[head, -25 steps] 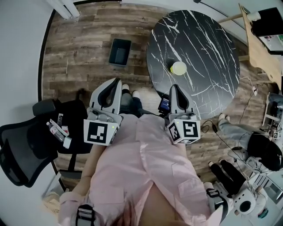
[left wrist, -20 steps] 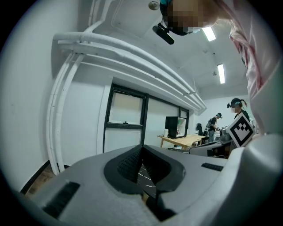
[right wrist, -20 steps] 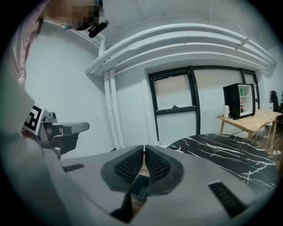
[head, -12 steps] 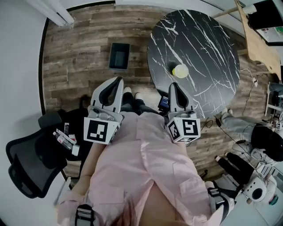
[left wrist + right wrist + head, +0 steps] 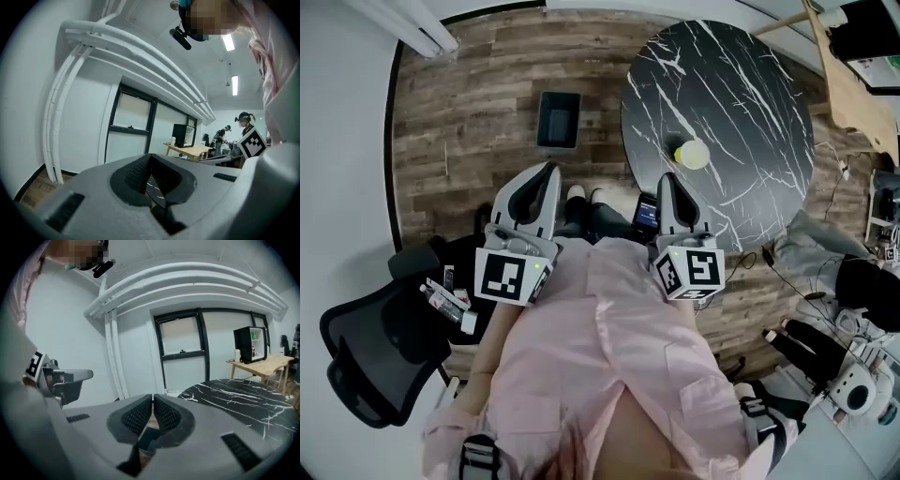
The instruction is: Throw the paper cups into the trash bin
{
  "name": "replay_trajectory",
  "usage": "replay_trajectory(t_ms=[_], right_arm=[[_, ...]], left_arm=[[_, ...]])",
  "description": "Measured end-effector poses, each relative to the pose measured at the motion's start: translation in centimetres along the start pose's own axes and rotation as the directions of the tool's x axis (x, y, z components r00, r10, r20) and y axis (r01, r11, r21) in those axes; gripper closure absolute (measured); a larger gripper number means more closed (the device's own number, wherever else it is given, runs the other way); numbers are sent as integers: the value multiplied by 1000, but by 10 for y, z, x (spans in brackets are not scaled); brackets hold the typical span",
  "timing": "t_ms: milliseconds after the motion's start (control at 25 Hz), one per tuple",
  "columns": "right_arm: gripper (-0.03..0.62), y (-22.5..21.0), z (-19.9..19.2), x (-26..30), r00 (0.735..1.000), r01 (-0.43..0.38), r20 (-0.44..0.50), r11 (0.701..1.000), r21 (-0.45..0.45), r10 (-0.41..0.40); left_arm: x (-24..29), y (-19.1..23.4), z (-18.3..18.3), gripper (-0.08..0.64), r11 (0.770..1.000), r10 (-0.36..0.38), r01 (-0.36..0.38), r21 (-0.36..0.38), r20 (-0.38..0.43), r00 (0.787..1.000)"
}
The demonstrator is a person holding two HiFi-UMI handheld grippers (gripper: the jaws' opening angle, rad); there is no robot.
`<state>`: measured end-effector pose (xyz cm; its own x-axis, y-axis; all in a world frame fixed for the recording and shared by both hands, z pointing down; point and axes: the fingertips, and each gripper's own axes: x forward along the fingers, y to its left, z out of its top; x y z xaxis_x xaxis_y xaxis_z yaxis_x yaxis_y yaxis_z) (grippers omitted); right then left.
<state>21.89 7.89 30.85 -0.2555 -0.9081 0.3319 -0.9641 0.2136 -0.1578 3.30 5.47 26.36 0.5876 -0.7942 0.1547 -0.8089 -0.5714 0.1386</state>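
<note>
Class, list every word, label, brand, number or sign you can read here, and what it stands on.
No text is readable.
Left marker cube and right marker cube: black-and-white square patterns only, no letters.
Small items on the chair: labels too small to read.
Lit screen near the table: too blurred.

Our clothes and hand-held rig, from above

We wear a pale pink shirt (image 5: 609,356) with matching sleeves, dark trousers (image 5: 605,223), white shoes (image 5: 577,194) and black buckled straps (image 5: 478,455) at the shoulders. Our left gripper (image 5: 548,172) and right gripper (image 5: 668,178) have smooth light grey shells, black ribbed pads (image 5: 136,416), and each carries a white cube with black square markers (image 5: 508,277).
</note>
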Motion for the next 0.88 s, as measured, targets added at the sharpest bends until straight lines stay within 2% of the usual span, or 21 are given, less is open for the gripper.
replay_trajectory(t_ms=[280,440,560,640,720,880], right_arm=[[558,-17,13,0,999,36,25,999,-12,-36],[557,-59,28,-5,992,117,56,993,0,-117],[555,-104,30,-12,979,199,42,980,15,-199],[539,-135,24,-14,971,240,4,971,20,-240],[474,-161,9,-10,965,258,-65,966,27,-256],[459,-198,-43,8,936,253,-268,966,54,-230]], left_arm=[[4,-1,8,545,999,28,-27,-45,17,999],[3,2,9,545,999,33,-33,-17,22,999],[3,3,8,545,999,39,-38,-20,19,999],[4,2,9,545,999,39,-38,-20,19,999],[6,1,9,545,999,38,-37,-19,19,999],[8,-3,11,545,999,36,-35,-33,15,999]])
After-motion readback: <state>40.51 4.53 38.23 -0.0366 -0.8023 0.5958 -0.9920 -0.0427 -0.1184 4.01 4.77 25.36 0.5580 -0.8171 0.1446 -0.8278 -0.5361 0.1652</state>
